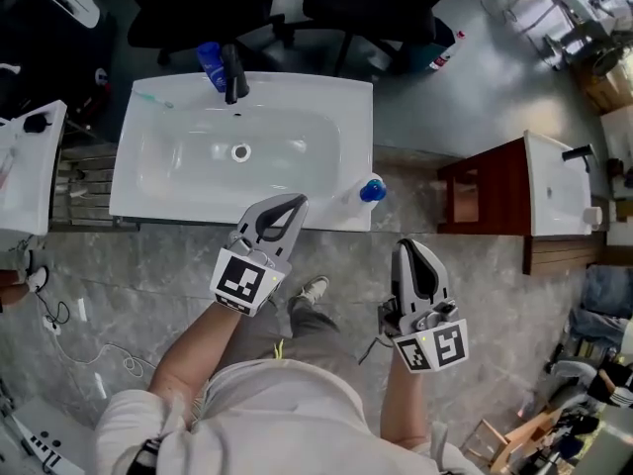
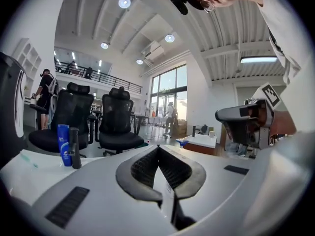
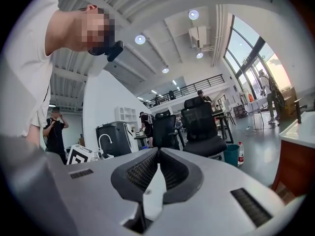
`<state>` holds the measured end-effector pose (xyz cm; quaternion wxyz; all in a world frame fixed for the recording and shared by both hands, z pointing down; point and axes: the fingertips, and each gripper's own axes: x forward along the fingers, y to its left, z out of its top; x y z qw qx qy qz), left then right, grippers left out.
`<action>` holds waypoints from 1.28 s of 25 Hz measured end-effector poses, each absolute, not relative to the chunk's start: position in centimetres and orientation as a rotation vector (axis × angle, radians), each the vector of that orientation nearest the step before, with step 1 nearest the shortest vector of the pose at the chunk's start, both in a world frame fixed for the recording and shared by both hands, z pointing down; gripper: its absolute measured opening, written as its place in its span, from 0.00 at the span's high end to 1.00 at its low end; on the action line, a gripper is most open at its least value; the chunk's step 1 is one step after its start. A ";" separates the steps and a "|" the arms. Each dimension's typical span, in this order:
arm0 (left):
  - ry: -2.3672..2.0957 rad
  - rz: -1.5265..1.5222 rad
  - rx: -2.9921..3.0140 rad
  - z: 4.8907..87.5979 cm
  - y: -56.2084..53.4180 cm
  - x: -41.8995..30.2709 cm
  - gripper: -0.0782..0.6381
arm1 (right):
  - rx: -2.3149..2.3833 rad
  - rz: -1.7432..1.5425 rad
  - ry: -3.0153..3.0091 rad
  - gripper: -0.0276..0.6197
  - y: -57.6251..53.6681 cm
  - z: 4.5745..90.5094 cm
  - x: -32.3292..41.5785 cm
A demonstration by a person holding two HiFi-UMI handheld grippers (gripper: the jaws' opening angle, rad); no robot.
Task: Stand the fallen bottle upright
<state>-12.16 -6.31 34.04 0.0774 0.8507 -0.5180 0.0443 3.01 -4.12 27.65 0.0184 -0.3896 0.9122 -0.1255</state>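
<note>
A white bottle with a blue cap (image 1: 372, 190) stands at the right front corner of the white sink (image 1: 158, 191), seen from above. My left gripper (image 1: 294, 202) hovers over the sink's front rim, a short way left of that bottle, its jaws shut with nothing between them (image 2: 158, 149). Lower right, my right gripper (image 1: 407, 246) is held over the floor in front of the sink, apart from the bottle. Its jaws meet at the tips with nothing in them (image 3: 158, 154). Both gripper views look out level into the room, and the bottle is not clearly visible in either.
A black faucet (image 1: 232, 72) and a blue bottle (image 1: 210, 64) stand at the sink's back rim. A second basin on a brown cabinet (image 1: 480, 191) is to the right, another white unit (image 1: 30, 166) to the left. Office chairs (image 2: 115, 127) stand behind the sink.
</note>
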 end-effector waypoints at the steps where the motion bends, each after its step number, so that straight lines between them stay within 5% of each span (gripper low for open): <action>1: -1.552 0.134 2.562 33.3 -6.1 -12.2 0.87 | -1.214 -0.380 2.832 0.89 -3.9 27.1 3.1; 32: -2.053 -0.091 2.555 12.5 2.4 -22.5 0.87 | -1.300 -0.159 2.761 0.89 -1.0 16.1 4.2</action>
